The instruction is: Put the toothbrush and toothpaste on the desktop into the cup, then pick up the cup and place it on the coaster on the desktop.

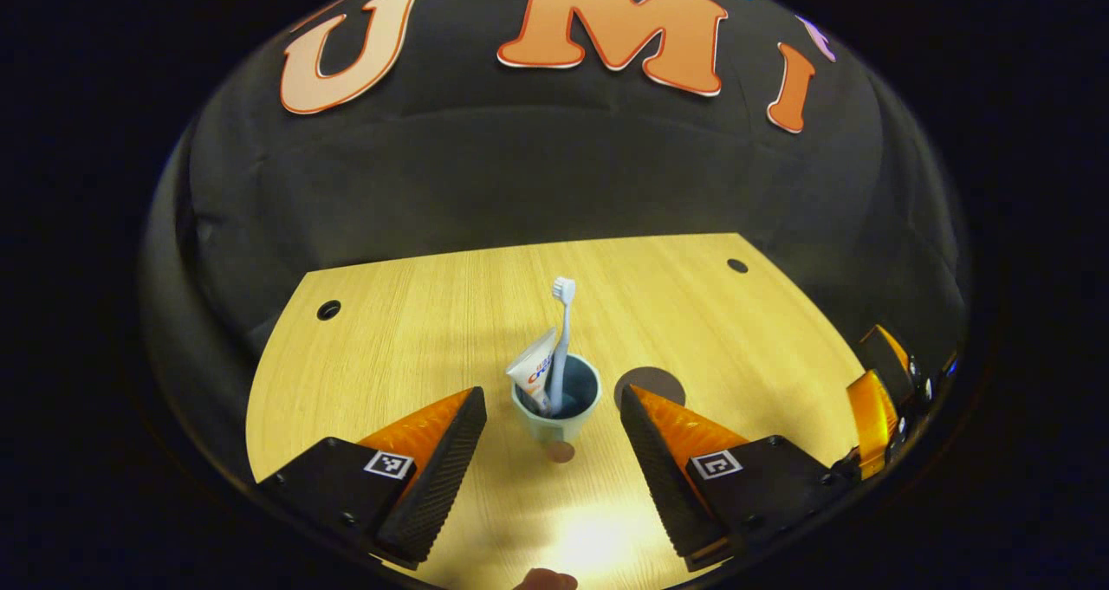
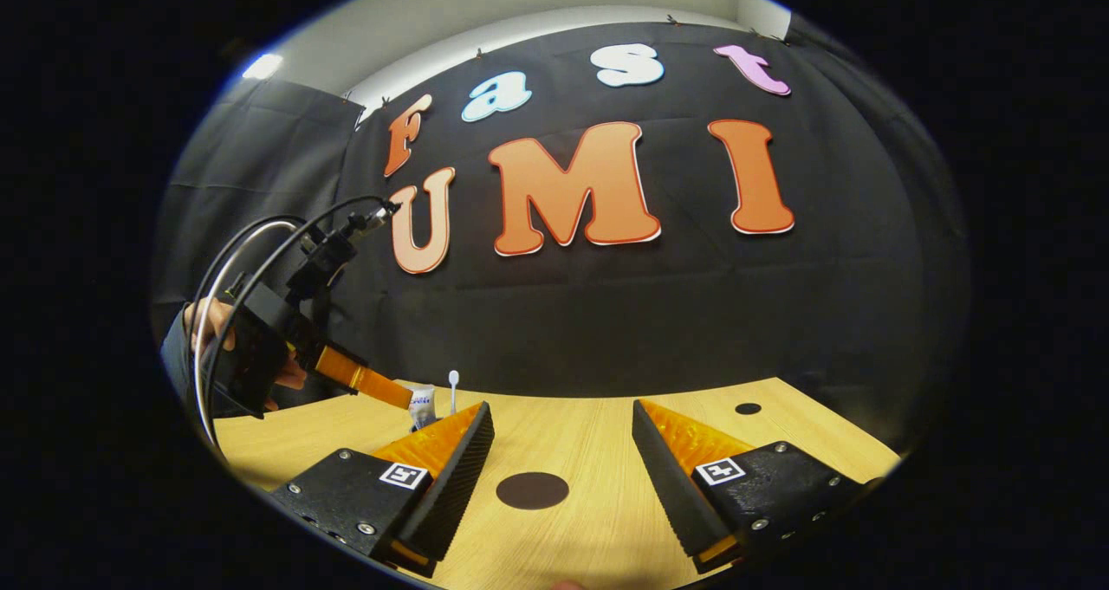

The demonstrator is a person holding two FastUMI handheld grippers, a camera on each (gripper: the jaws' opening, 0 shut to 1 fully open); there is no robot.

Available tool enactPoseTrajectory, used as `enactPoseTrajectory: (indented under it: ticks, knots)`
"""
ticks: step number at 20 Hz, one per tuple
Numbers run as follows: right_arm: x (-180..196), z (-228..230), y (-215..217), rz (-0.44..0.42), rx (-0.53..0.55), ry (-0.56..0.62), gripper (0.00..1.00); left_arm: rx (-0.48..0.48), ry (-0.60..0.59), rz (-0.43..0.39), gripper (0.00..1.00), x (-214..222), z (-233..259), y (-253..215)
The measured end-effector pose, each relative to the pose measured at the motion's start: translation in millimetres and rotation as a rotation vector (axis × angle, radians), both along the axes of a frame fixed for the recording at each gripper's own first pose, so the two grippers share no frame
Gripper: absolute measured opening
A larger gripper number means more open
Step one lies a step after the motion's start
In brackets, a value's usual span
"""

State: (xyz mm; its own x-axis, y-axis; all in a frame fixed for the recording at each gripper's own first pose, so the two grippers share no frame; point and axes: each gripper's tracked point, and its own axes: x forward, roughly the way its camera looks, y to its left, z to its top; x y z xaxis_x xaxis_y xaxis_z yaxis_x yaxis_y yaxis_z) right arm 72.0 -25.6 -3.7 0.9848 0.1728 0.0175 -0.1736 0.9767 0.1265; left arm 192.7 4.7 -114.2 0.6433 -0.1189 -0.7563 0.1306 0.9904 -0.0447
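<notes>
I see the pale wooden desktop (image 1: 390, 330) running to the booth's cloth wall, its near edge cut off. On it, in the left gripper view, the small pale green cup (image 1: 555, 404) stands upright between my left gripper (image 1: 553, 425)'s wide-spread fingers, touched by neither. The white toothpaste tube (image 1: 535, 367) and the white toothbrush (image 1: 562, 334) lean inside it, bristles up. The dark round coaster (image 1: 651, 383) lies just beside the cup, partly hidden by one finger. In the right gripper view my right gripper (image 2: 561, 451) gapes empty above that coaster (image 2: 532, 490); the cup's body is hidden behind a finger.
</notes>
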Motion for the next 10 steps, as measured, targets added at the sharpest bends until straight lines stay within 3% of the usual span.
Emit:
enactPoseTrajectory:
  ticks: [10]
  knots:
    - [-29, -7, -42, -0.048, -0.042, 0.035, 0.97, 0.029, 0.274, -0.018, 1.00, -16, -31, -12]
